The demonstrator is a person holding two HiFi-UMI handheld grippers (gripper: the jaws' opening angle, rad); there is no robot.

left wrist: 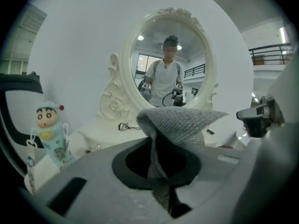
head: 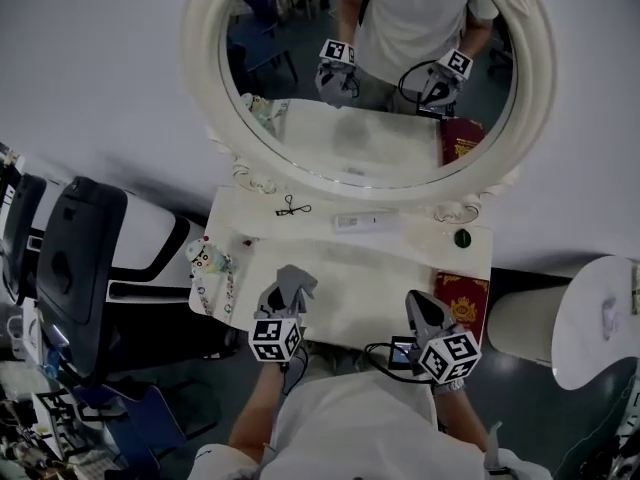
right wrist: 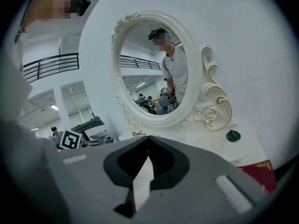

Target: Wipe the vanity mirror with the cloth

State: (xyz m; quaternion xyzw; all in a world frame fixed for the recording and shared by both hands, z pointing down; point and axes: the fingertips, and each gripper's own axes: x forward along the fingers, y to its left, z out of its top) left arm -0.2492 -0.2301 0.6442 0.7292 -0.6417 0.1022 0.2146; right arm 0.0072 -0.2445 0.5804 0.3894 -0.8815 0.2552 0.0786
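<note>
Lab hall w/ balcony rails (right wrist: pixel 51 63) (office chair (head: pixel 85 243))

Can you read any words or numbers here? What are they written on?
Nothing reads clearly.
Red booklet: gold crest and lettering, too small to read.
Toy figure: any print is too blurred.
Marker cubes: black-and-white square patterns, no words.

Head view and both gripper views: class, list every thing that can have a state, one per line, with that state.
left tool, shut on the cloth
cloth, bunched, clear of the glass
right tool, shut, nothing in it
vanity mirror, upright, cloth not on it
red booklet, closed, lying flat
doll figurine, standing upright
</note>
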